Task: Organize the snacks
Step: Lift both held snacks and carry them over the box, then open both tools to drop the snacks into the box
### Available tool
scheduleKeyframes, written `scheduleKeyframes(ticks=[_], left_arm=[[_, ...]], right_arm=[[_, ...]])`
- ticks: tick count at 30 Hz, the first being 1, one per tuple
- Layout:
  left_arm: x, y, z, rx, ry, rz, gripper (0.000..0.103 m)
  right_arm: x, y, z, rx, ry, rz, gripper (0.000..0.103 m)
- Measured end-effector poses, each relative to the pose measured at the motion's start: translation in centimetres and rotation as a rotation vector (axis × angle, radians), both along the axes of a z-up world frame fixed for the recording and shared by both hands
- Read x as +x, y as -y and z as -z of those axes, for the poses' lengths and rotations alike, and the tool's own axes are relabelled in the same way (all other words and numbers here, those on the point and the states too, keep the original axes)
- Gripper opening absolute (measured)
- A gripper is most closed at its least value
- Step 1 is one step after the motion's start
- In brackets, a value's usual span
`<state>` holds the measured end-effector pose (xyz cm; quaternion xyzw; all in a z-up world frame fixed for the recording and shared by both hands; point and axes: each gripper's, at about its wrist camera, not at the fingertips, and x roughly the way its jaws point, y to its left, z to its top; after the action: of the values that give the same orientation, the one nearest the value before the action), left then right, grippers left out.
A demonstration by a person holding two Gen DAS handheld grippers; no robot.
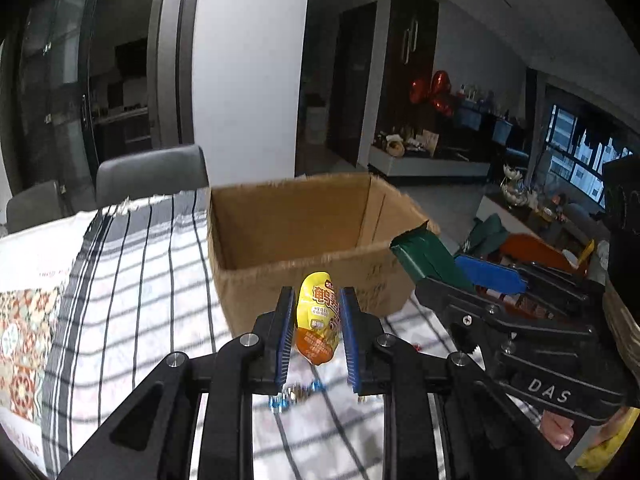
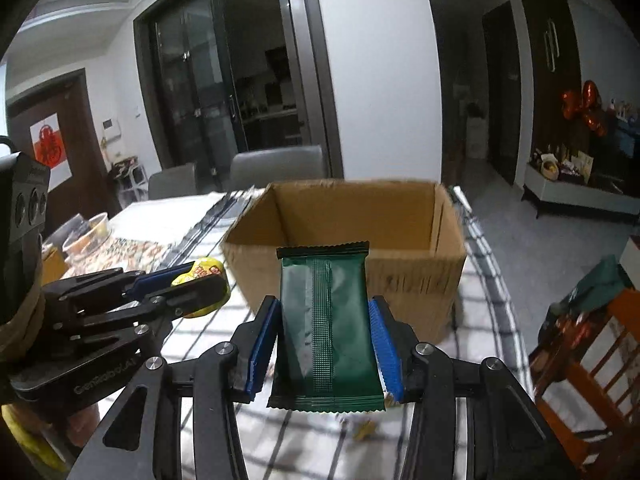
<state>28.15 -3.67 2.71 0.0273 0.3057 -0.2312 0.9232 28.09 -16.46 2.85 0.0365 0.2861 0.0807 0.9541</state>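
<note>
Left gripper [image 1: 315, 300] jaws clamp yellow snack pouch [image 1: 318, 320]; right gripper [image 2: 325, 322] jaws clamp green packet [image 2: 326, 332]. Cardboard box [image 2: 400, 276] just ahead on worktop [image 1: 132, 280], seemingly empty.

We see a table [image 1: 36, 256] covered by a white cloth with dark checked lines [image 1: 132, 280], with a patterned mat [image 1: 24, 340] at its left edge. An open cardboard box [image 1: 304, 240] stands on the cloth near the far edge. Small wrapped candies [image 1: 296, 394] lie on the cloth at the near side. Round containers [image 2: 86, 232] sit toward the far left corner.
</note>
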Motion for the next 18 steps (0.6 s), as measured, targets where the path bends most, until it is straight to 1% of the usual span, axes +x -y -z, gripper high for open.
scheduleKeyframes(ticks=[7, 12, 18], left_arm=[[4.0, 0.8, -1.8, -0.002, 0.019, -0.002, 0.023], [6.5, 1.0, -2.7, -0.009, 0.030, -0.010, 0.023], [9.7, 1.2, -2.4, -0.012, 0.008, -0.024, 0.023]], right_arm=[[3.8, 0.9, -2.3, -0.038, 0.026, -0.004, 0.047], [6.5, 1.1, -3.2, -0.064, 0.042, -0.010, 0.047], [10.0, 1.2, -3.2, -0.085, 0.023, -0.015, 0.047]])
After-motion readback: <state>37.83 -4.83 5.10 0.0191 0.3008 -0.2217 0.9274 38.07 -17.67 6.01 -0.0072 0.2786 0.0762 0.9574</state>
